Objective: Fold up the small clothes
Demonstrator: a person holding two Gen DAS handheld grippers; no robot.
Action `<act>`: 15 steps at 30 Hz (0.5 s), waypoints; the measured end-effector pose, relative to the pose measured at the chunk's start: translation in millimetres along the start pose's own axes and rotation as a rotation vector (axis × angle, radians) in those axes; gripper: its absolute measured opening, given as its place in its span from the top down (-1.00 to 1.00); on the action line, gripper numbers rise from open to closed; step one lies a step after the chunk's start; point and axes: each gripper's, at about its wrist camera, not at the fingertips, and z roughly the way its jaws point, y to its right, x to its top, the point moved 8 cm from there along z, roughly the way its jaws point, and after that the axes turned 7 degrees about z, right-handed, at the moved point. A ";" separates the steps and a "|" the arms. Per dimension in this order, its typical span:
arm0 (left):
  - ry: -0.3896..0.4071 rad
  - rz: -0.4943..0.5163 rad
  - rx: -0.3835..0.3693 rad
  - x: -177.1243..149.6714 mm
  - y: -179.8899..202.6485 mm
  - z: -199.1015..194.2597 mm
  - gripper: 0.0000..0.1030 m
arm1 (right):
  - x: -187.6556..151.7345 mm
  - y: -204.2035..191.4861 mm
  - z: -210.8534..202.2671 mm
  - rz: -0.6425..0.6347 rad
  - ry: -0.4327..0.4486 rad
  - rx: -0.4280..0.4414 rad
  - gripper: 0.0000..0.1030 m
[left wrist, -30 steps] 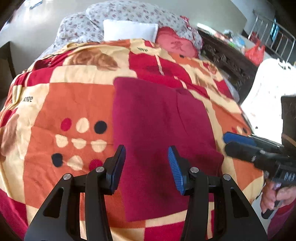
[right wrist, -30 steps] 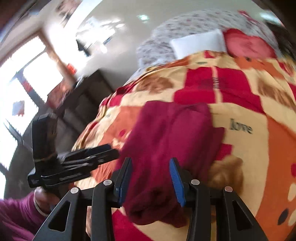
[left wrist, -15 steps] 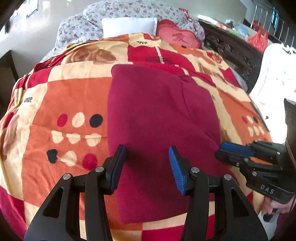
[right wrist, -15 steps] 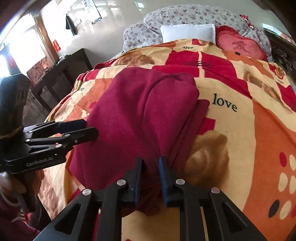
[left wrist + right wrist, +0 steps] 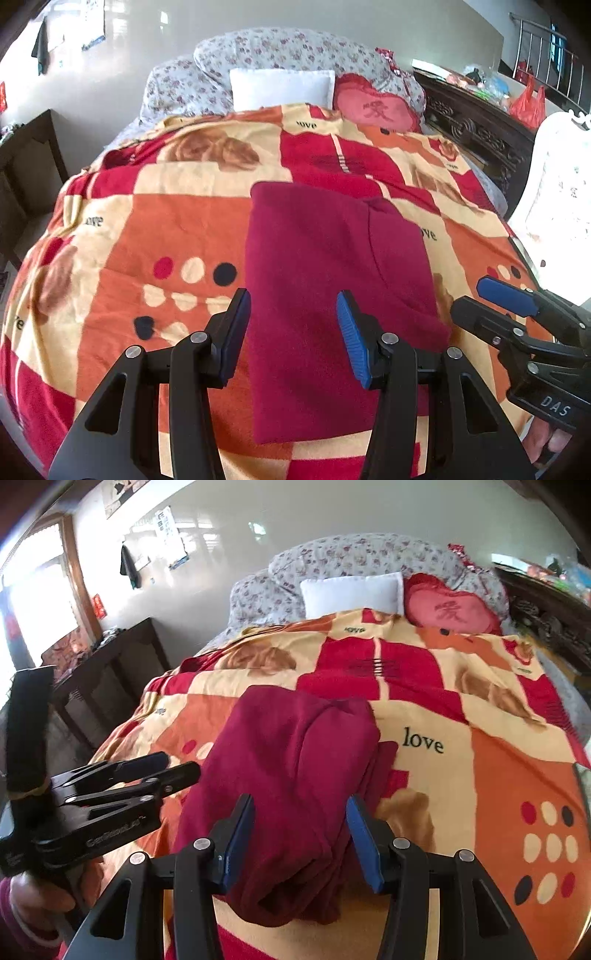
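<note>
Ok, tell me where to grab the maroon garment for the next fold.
Probably the near hem of the garment, where the bunched layers end in a thick lip. Come in low from the near side with the right gripper, whose jaws have just opened around that lip; elsewhere it lies flat on the blanket.

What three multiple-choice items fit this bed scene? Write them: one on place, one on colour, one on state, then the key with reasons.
1. Where does the garment lie?
A. on the blanket
B. on the white pillow
C. on a chair

2. What colour is the garment?
A. white
B. dark red
C. blue

3. How does the right gripper stand?
A. shut on the garment
B. shut on the pillow
C. open, pads clear of the cloth

Key:
1 A: the cloth lies flat on the patterned blanket, well short of the pillows.
2 B: it is one plain dark red in both views.
3 C: its jaws have just opened; the folded edge sits between them unpinched.
</note>
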 end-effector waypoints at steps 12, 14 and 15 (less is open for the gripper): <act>0.033 -0.035 0.031 -1.6 -12.3 -24.7 0.06 | -1.4 -5.0 -11.1 0.035 0.033 -0.034 -0.03; 0.037 -0.038 0.032 -2.1 -13.4 -27.4 0.06 | -2.9 -6.4 -11.2 0.030 0.031 -0.035 -0.05; 0.041 -0.039 0.032 -1.9 -13.8 -28.5 0.06 | -3.5 -6.5 -11.7 0.030 0.032 -0.036 -0.05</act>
